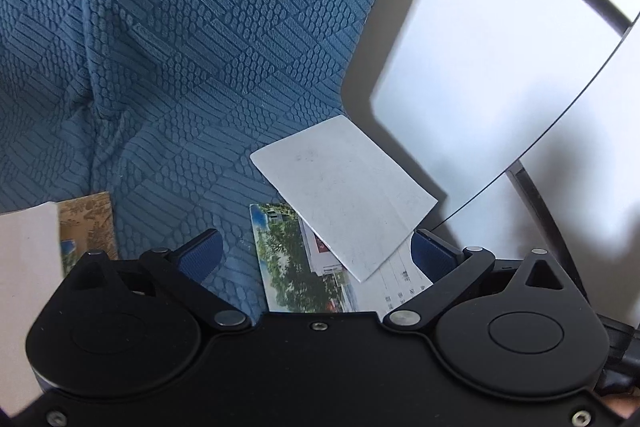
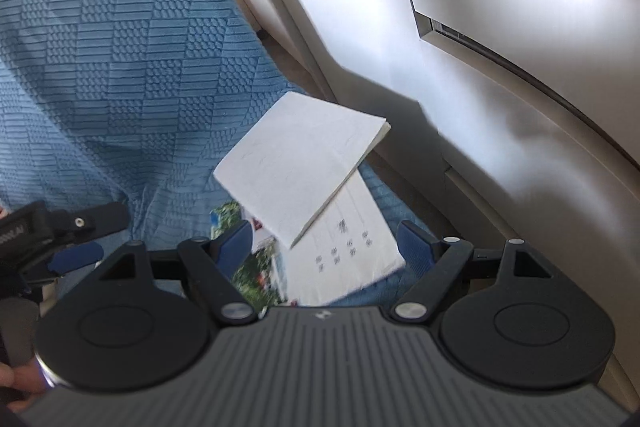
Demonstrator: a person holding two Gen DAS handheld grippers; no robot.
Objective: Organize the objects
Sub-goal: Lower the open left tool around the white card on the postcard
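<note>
Both grippers' jaws open – white booklet lies diagonal, long axis upper-left to lower-right.

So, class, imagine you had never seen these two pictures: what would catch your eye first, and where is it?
First the white booklet lying askew on a printed sheet and a photo card, all on the blue textured cover. Next the two open claws, left claw and right claw, each with the stack between its blue pads. To the right stands pale furniture.
</note>
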